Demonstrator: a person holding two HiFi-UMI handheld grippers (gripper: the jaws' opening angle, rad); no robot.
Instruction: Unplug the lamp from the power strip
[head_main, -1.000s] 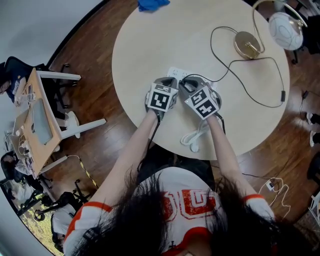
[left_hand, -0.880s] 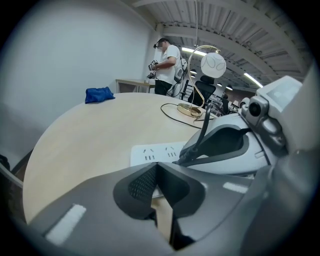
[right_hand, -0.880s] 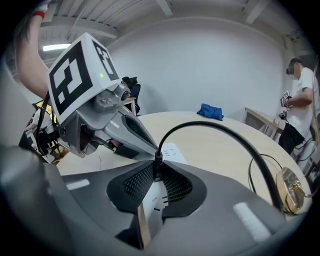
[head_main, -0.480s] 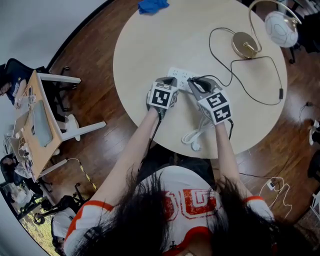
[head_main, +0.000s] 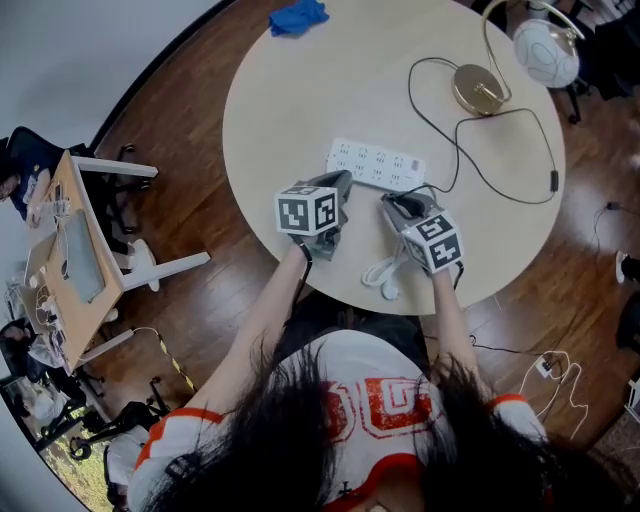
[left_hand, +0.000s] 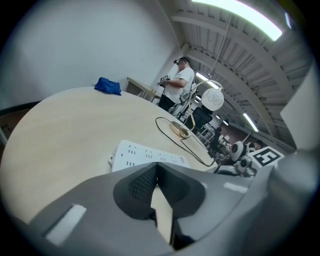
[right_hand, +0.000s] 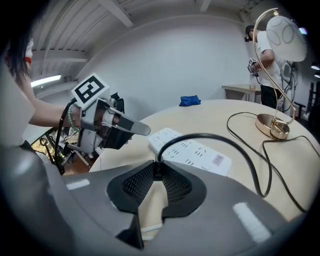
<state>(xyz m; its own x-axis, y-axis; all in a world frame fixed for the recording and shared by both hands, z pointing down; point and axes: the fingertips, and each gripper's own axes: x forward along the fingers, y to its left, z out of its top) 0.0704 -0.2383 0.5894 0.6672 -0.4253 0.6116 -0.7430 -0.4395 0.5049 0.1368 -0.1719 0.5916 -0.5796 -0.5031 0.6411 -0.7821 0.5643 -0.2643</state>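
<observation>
The white power strip (head_main: 375, 165) lies flat on the round table (head_main: 300, 90), with no plug in the sockets I can see. My right gripper (head_main: 399, 206) hovers just in front of it, shut on the lamp's black plug (right_hand: 157, 163). The black cord (right_hand: 235, 147) arcs from the jaw tips back to the gold lamp base (head_main: 478, 88) under its white globe (head_main: 545, 55). My left gripper (head_main: 339, 186) sits in front of the strip's left end, jaws shut with nothing between them (left_hand: 156, 169). The strip (left_hand: 147, 155) lies just beyond it.
The strip's own white cable (head_main: 385, 275) coils at the table's near edge by my right gripper. A blue cloth (head_main: 298, 15) lies at the far edge. Desks and chairs (head_main: 90, 230) stand on the floor to the left. A person (left_hand: 179, 82) stands beyond the table.
Both grippers have drawn back from the power strip toward me. The right one has come away with the lamp's plug and cord; the left has lifted off the strip.
</observation>
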